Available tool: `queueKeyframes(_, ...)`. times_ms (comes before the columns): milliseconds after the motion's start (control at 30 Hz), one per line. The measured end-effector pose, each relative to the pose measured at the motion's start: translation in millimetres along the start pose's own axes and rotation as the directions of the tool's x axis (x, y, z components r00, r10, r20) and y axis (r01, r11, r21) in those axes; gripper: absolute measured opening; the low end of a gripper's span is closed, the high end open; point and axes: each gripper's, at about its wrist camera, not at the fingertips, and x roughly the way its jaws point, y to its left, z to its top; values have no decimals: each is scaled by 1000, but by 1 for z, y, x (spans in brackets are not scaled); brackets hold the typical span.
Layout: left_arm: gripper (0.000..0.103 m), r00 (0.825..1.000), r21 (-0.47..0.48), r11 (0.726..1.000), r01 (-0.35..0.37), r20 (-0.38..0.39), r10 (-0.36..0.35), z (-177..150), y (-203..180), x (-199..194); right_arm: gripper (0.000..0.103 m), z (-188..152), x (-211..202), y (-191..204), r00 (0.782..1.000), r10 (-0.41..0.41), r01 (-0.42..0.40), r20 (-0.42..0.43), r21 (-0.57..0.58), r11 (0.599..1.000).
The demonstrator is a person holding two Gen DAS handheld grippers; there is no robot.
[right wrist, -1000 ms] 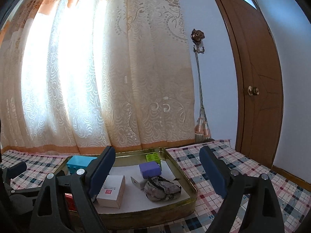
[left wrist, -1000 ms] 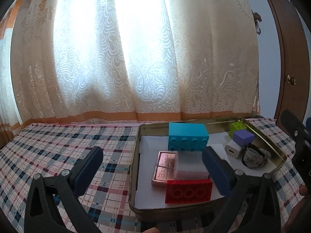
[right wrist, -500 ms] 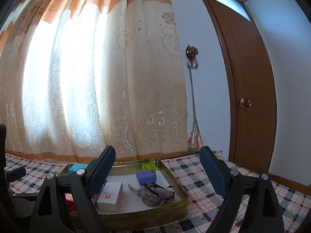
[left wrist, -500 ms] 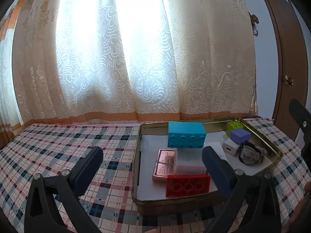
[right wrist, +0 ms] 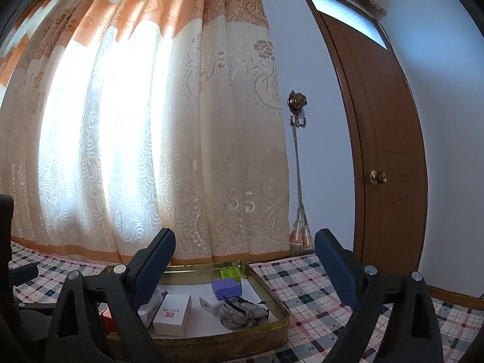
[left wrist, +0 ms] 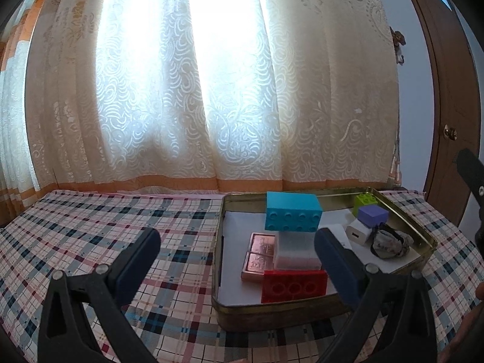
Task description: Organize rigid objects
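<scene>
We see the right gripper (right wrist: 245,260) raised since a second ago: the tin tray (right wrist: 272,299) now sits lower in its view, ahead of and below its jaws, which are opening with nothing between them. The left gripper (left wrist: 237,252) stands wide and empty, barely shifted; the tray lies ahead to its right, holding the blue brick (left wrist: 292,211) and red brick (left wrist: 293,286). Its right finger (left wrist: 335,263) hides part of the white box (left wrist: 298,252). The crumpled object (right wrist: 242,314) remains hard to identify.
</scene>
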Motion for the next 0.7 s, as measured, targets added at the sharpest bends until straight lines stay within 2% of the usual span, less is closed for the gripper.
queueKeyframes(700, 103, 1000, 4, 1000, 2, 0, -2, 0, -1, 0, 97, 1, 1, -2, 1000, -8, 8, 2, 9, 1000)
